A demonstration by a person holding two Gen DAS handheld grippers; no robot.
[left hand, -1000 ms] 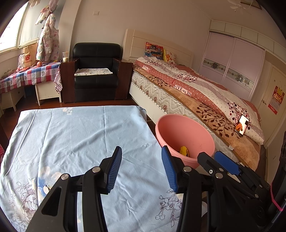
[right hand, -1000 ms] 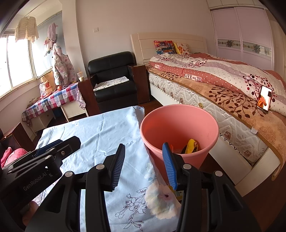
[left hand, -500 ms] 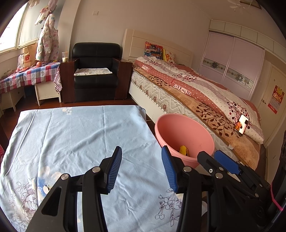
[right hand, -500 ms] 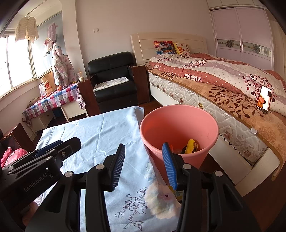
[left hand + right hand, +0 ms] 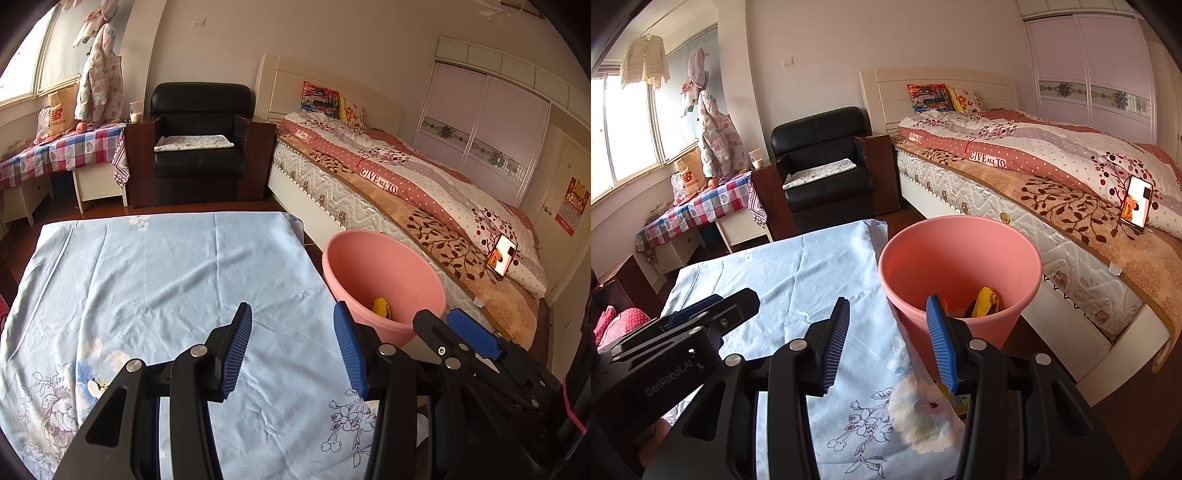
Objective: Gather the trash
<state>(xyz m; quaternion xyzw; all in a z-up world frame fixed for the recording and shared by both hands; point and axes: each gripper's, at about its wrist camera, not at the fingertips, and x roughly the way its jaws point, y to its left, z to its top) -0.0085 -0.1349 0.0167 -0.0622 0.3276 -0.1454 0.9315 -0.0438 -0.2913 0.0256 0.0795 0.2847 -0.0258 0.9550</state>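
Holding both grippers level and side by side over the pale blue floral tablecloth (image 5: 159, 280), you have them pointed toward the far end of the room. Your left gripper (image 5: 291, 347) is spread wide, blue ribbed pads (image 5: 236, 354) apart with nothing between them, only cloth beneath. Your right gripper (image 5: 888, 343) is likewise spread and empty; its right pad overlaps the near rim of the pink bucket (image 5: 960, 254) in the right wrist view, though contact cannot be told. From the left gripper, the bucket (image 5: 384, 273) sits ahead and to the right, just off the table's right edge, between the table and the bed (image 5: 406, 192). Inside the bucket, yellow trash (image 5: 986, 301) lies at the bottom with other scraps beside it, too small to name. The right gripper shows in the left wrist view at lower right; the left gripper shows in the right wrist view at lower left. Far ahead: a black armchair (image 5: 201, 144). A lit phone (image 5: 1137, 203) leans upright on the bedcover, ahead-right.
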